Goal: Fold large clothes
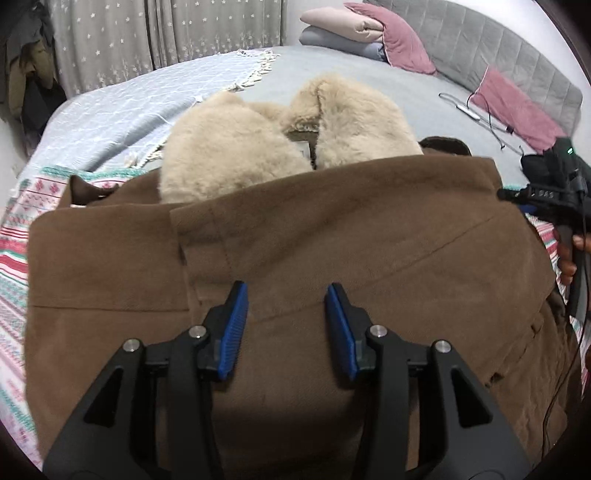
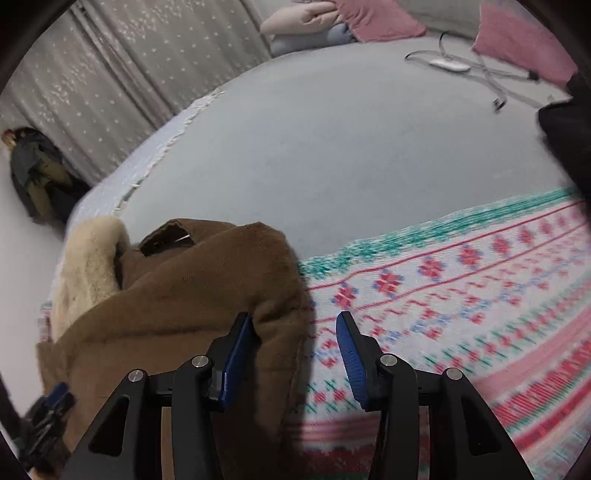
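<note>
A brown coat (image 1: 332, 236) with a cream fur collar (image 1: 236, 147) lies folded on the bed. My left gripper (image 1: 286, 295) is open just above its brown cloth, holding nothing. In the right wrist view the coat (image 2: 192, 288) and its fur (image 2: 88, 258) sit at the lower left. My right gripper (image 2: 295, 325) is open at the coat's right edge, above the patterned blanket (image 2: 461, 295), and empty. The right gripper also shows at the right edge of the left wrist view (image 1: 554, 195). The left gripper shows at the bottom left of the right wrist view (image 2: 48, 417).
The grey bed sheet (image 2: 332, 147) stretches behind. A pale blue fringed throw (image 1: 140, 107) lies at the left. Pink pillows (image 1: 402, 40) and folded bedding (image 1: 343, 29) sit by the grey headboard (image 1: 509, 55). A white charger with cables (image 2: 450, 64) lies at the back right. Curtains (image 1: 166, 29) hang behind.
</note>
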`<action>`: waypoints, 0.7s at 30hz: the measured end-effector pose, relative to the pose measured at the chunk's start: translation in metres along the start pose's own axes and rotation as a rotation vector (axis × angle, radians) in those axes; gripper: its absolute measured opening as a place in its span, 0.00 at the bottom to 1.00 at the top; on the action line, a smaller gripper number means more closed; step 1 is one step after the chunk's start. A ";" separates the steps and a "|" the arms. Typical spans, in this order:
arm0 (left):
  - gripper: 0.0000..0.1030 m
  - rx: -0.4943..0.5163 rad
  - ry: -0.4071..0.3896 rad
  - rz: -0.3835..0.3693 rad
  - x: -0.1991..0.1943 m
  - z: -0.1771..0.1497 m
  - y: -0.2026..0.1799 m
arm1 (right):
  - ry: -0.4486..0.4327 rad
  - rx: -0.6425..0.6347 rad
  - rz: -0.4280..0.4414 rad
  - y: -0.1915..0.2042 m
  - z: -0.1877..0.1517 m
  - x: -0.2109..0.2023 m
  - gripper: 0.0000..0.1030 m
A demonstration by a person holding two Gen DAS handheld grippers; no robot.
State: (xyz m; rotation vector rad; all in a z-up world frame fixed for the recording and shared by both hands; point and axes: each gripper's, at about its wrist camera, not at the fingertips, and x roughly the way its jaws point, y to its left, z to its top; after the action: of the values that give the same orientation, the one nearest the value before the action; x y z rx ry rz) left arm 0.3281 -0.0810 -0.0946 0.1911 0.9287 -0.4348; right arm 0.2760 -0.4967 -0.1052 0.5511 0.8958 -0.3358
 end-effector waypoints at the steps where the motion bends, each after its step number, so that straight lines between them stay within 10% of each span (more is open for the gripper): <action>1: 0.55 0.004 0.009 0.001 -0.006 -0.001 -0.001 | -0.010 -0.014 -0.013 0.002 -0.002 -0.009 0.46; 3: 0.78 -0.010 0.022 0.000 -0.021 -0.005 0.001 | -0.031 -0.026 -0.011 0.003 -0.009 -0.031 0.47; 21: 0.89 -0.215 0.134 -0.164 -0.181 -0.087 0.020 | -0.035 -0.112 0.104 0.014 -0.139 -0.213 0.71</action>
State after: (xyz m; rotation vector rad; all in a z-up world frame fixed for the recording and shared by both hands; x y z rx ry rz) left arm 0.1792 0.0176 0.0000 -0.0526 1.1200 -0.4739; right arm 0.0685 -0.3941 0.0018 0.4847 0.8434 -0.1992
